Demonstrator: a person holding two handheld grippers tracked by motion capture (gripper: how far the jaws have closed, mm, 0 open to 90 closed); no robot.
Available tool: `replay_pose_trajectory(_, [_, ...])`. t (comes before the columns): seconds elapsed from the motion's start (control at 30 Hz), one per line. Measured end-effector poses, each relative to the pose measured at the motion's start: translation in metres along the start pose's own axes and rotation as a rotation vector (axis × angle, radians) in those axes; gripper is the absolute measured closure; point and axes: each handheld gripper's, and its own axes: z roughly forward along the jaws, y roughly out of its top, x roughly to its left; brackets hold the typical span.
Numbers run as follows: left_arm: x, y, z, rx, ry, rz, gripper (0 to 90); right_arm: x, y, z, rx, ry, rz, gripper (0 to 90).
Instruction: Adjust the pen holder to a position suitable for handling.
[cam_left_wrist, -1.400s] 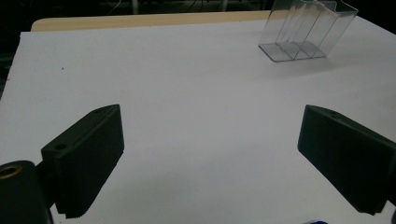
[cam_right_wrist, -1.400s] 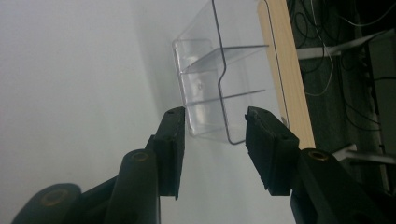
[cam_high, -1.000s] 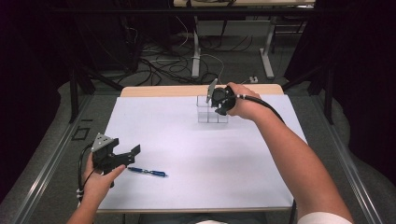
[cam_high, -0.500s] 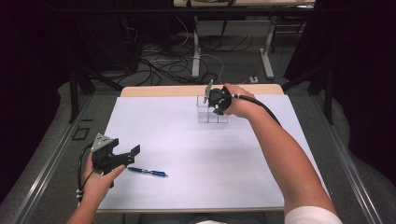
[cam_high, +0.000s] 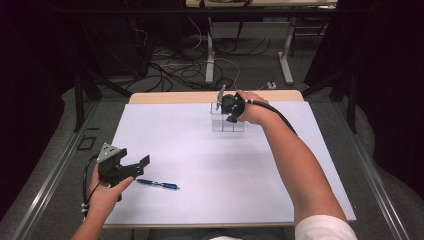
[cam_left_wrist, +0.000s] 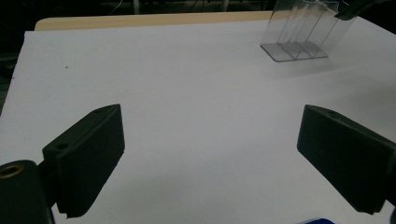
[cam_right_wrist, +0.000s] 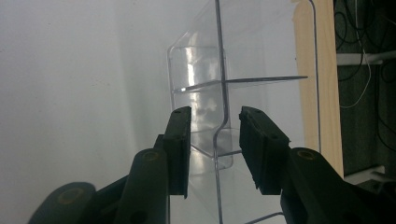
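A clear plastic organiser (cam_high: 227, 125) with several upright compartments stands at the far middle of the white table (cam_high: 200, 150). My right gripper (cam_high: 229, 114) hovers over its top. In the right gripper view its jaws (cam_right_wrist: 215, 116) are open and straddle one thin clear wall of the organiser (cam_right_wrist: 243, 65), with a gap on each side. My left gripper (cam_high: 140, 166) rests at the front left, open and holding nothing (cam_left_wrist: 210, 119). A blue pen (cam_high: 157, 184) lies on the table just right of it. In the left gripper view, the organiser (cam_left_wrist: 299, 32) stands far off.
A bare wooden strip (cam_high: 175, 96) runs along the table's far edge behind the organiser. Cables (cam_high: 170, 70) and desk legs (cam_high: 210, 55) are on the floor beyond. White tabletop stretches between the two grippers.
My right gripper has shifted slightly left and settled lower over the organiser. The left gripper and the pen have not moved.
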Motion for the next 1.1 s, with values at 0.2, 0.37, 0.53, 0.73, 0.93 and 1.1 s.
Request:
replay_pose_trajectory(0.2, [0.0002,-0.0004,0.0,0.002,-0.001,-0.002,7.5,0.0013,0.0019,0.0072,0.019,0.024,-0.008,68.6])
replay_pose_trajectory(0.37, [0.0001,-0.0005,0.0002,0.003,-0.002,-0.003,7.7,0.0012,0.0033,0.0086,0.036,0.028,-0.027,75.2])
replay_pose_trajectory(0.53, [-0.0003,-0.0005,0.0002,0.004,0.0,-0.002,7.9,-0.0005,0.0039,0.0069,0.043,0.021,-0.034,82.2])
replay_pose_trajectory(0.73, [0.0,-0.0006,0.0002,0.005,0.006,-0.001,8.3,0.0002,0.0044,0.0066,0.048,0.024,-0.036,82.9])
replay_pose_trajectory(0.93, [0.0004,-0.0009,0.0009,0.005,0.01,-0.006,9.3,0.0013,0.0045,0.004,0.056,0.066,-0.035,85.8])
replay_pose_trajectory(1.1, [-0.0005,-0.0007,0.0011,0.008,0.009,-0.006,9.8,0.0042,0.0047,0.0036,0.049,0.082,-0.048,87.2])
